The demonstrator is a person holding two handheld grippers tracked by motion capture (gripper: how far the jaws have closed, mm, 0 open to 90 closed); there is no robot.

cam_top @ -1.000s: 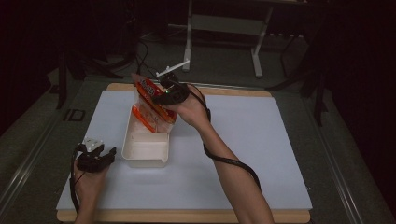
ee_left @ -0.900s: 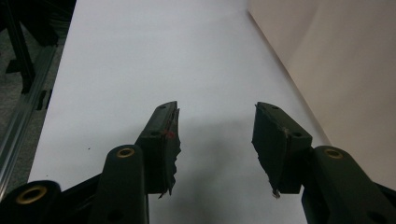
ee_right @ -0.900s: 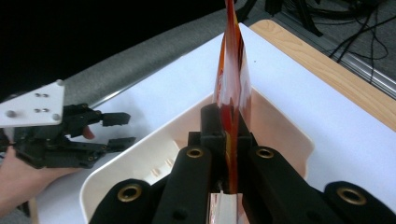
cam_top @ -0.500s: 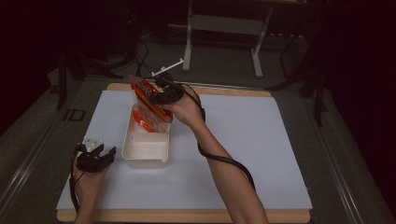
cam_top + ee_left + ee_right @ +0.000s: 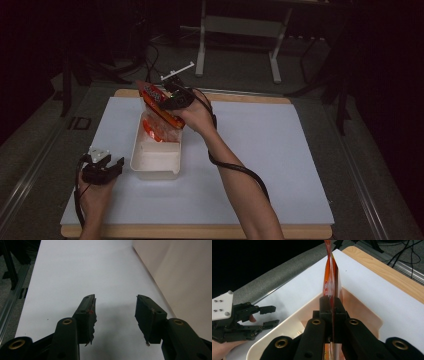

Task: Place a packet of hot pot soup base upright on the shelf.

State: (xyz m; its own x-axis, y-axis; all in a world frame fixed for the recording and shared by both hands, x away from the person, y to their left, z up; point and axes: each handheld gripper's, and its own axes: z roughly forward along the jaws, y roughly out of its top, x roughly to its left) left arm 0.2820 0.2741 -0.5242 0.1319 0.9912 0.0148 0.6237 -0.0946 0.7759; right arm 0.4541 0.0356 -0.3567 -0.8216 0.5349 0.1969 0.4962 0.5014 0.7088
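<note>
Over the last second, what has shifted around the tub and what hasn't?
Little has changed. The right hand-held gripper stays shut on the orange snack packet and has drifted slightly toward the table's far left, keeping the packet tilted over the white tub. A second orange packet lies in the tub as before. The left hand-held gripper rests open beside the tub, unmoved.

A dark lab or recording studio is suggested. A white-covered table (image 5: 280, 165) is lit, while metal stand legs (image 5: 202, 47) and floor cables (image 5: 150, 55) are seen at the far side.
</note>
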